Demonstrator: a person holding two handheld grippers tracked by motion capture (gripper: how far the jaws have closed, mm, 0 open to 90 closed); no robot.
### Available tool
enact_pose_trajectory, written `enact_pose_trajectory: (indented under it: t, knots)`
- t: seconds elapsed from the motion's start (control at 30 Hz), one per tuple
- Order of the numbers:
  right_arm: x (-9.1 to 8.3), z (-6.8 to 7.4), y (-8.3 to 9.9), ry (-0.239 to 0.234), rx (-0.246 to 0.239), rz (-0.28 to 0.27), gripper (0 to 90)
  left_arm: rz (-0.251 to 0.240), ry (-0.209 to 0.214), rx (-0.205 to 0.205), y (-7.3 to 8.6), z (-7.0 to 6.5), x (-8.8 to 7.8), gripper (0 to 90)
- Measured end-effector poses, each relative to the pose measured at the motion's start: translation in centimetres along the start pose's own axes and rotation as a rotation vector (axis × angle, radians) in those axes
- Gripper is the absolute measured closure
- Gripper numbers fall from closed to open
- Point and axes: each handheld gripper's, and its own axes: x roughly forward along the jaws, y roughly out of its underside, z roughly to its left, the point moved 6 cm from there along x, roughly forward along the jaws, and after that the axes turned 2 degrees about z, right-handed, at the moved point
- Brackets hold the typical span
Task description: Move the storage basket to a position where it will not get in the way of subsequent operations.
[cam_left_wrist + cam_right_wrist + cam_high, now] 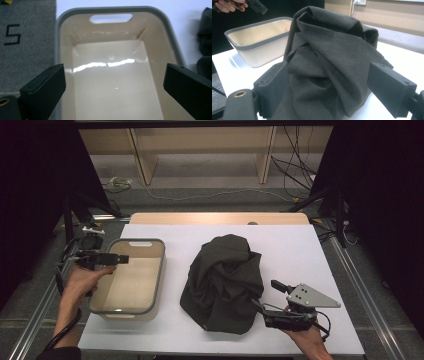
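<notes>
A crumpled dark olive cloth (222,282) (329,50) lies heaped in the middle of the white table. To its left stands a beige bin with a grey rim (161,270) (110,9) (257,42), and nothing lies inside it. My left gripper (120,259) (113,92) hovers over the bin's left rim, open, with only the bin's bare floor between its jaws. My right gripper (268,295) (329,90) sits at the cloth's right front edge, open. The cloth bulges between its jaws; the right jaw stands apart from the fabric.
The white tabletop (300,250) has bare room right of the cloth and behind it. A wooden strip (220,217) borders the far edge. Grey carpet marked with a 5 (12,35) lies left of the bin. Cables (295,175) and black stands (340,215) are on the floor beyond.
</notes>
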Motion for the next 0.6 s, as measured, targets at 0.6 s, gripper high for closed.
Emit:
enact_pose_trajectory:
  t: [0.6]
  knots:
    - [0.0,-0.1,0.0,0.004,-0.001,0.004,18.1,-0.067,0.163,0.136,-0.5,-8.1,1.2,5.1]
